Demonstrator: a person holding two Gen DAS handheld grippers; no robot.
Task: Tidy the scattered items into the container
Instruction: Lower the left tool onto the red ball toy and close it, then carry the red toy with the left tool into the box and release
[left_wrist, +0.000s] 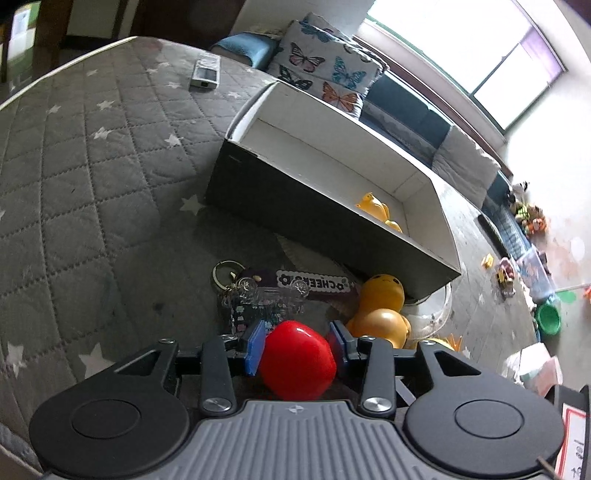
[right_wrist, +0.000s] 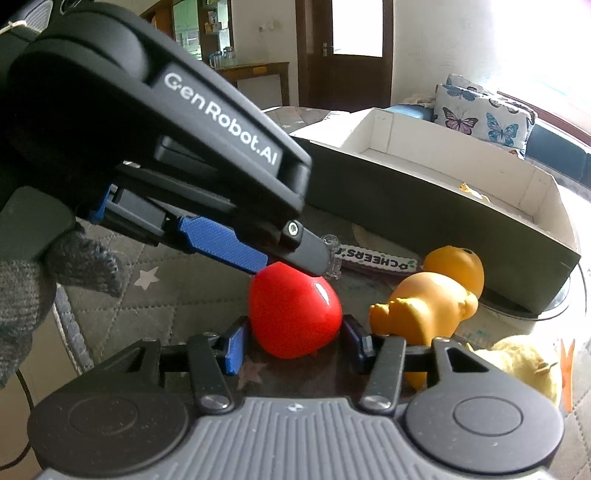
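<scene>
A red rounded toy (left_wrist: 297, 358) sits between the blue pads of my left gripper (left_wrist: 298, 341), which is shut on it. In the right wrist view the same red toy (right_wrist: 293, 317) lies between the fingers of my right gripper (right_wrist: 293, 338), which stand open with small gaps on both sides. The left gripper (right_wrist: 258, 254) reaches onto the toy from the upper left. An orange duck toy (left_wrist: 380, 306) (right_wrist: 432, 299) and a keychain with a "CHEERS" tag (left_wrist: 258, 291) lie beside it. The open box (left_wrist: 332, 177) (right_wrist: 443, 192) holds a yellow toy (left_wrist: 376, 208).
Everything rests on a grey quilted cover with stars (left_wrist: 92, 166). A remote (left_wrist: 205, 72) lies at the far side, a butterfly cushion (left_wrist: 325, 70) behind the box. A yellow plush (right_wrist: 524, 365) sits at the right. Toys and a green bowl (left_wrist: 548, 317) litter the floor.
</scene>
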